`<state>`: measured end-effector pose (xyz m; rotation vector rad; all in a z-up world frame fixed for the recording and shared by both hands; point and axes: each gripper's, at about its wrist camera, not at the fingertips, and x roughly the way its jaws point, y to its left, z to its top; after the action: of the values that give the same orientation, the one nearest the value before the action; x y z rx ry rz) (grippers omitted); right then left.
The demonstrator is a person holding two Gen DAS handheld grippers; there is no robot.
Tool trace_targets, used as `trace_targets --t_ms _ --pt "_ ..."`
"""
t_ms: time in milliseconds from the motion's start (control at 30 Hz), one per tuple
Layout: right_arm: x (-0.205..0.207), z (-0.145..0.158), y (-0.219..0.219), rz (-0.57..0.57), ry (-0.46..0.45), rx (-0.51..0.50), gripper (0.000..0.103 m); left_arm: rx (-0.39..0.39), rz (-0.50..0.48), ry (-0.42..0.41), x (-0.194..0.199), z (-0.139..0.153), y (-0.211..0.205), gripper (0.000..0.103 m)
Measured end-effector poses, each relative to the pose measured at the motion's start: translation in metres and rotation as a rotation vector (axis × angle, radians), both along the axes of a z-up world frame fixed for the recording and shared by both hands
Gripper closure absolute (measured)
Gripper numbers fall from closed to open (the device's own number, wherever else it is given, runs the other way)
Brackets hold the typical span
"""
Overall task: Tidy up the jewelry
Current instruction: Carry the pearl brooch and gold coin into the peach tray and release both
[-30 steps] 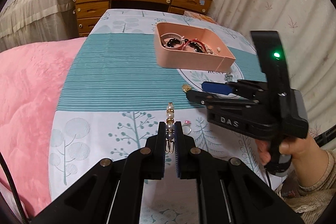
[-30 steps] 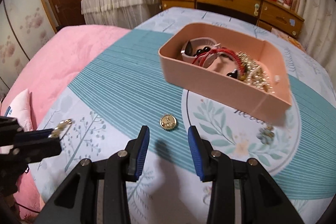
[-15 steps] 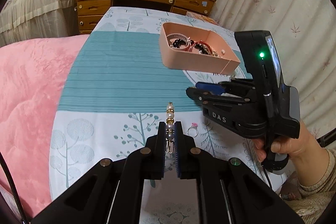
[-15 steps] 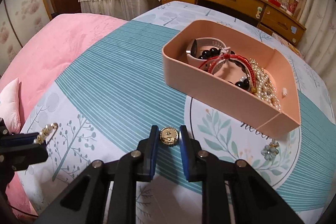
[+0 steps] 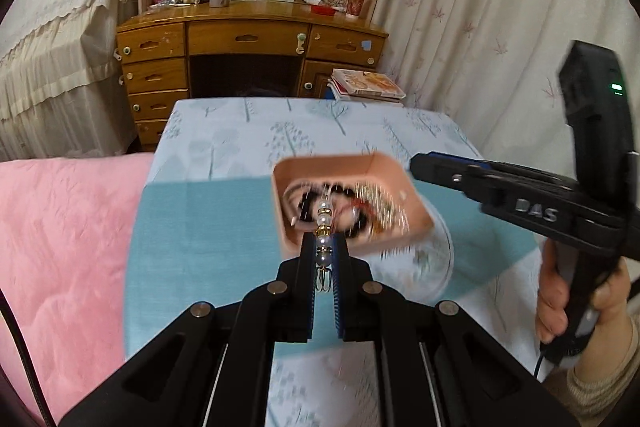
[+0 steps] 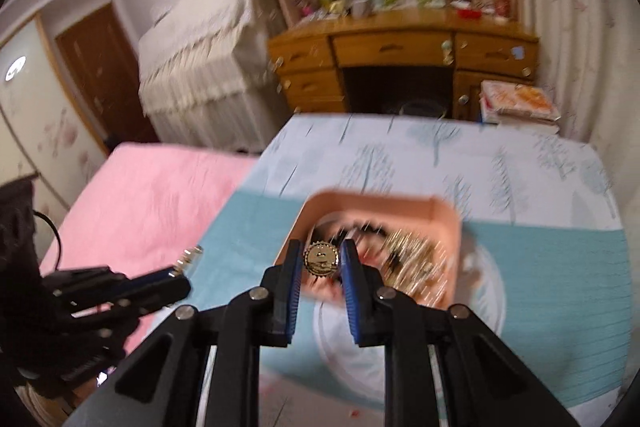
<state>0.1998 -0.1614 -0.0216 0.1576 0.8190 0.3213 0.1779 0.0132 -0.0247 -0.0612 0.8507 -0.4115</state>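
Note:
My left gripper (image 5: 323, 251) is shut on a pearl and gold bead earring (image 5: 323, 227), held up in front of the pink jewelry box (image 5: 416, 199). My right gripper (image 6: 321, 259) is shut on a round gold brooch (image 6: 320, 259), lifted just before the near edge of the pink box (image 6: 444, 211). The box holds bracelets, dark beads and a gold chain, blurred by motion. The right gripper also shows in the left wrist view (image 5: 424, 167) at the box's right corner. The left gripper shows in the right wrist view (image 6: 176, 277), low on the left.
The table cloth (image 5: 224, 227) has teal stripes and tree prints. A pink quilt (image 5: 60, 247) lies to the left. A wooden desk (image 5: 248, 47) with drawers and a stack of books (image 5: 368, 87) stand beyond the table's far edge. A curtain hangs on the right.
Both grippers have risen and moved forward to the pink box. The right gripper closed on the gold brooch and lifted it off the cloth. The left still holds the earring.

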Motion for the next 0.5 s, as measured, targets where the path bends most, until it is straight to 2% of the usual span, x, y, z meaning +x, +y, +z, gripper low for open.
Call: trace_targets --t_ms 167,433,500 --pt "0.039 -0.013 -0.02 -0.107 0.026 0.032 0.084 0.023 0.015 0.042 0.052 -0.013 -0.027 0.098" --pt "0.088 -0.062 -0.037 -0.16 0.143 0.028 0.083 0.056 0.03 0.124 0.098 -0.054 -0.054 0.098" --pt "0.096 -0.07 -0.039 -0.177 0.167 0.033 0.083 0.064 0.034 0.129 0.102 -0.059 -0.055 0.09"
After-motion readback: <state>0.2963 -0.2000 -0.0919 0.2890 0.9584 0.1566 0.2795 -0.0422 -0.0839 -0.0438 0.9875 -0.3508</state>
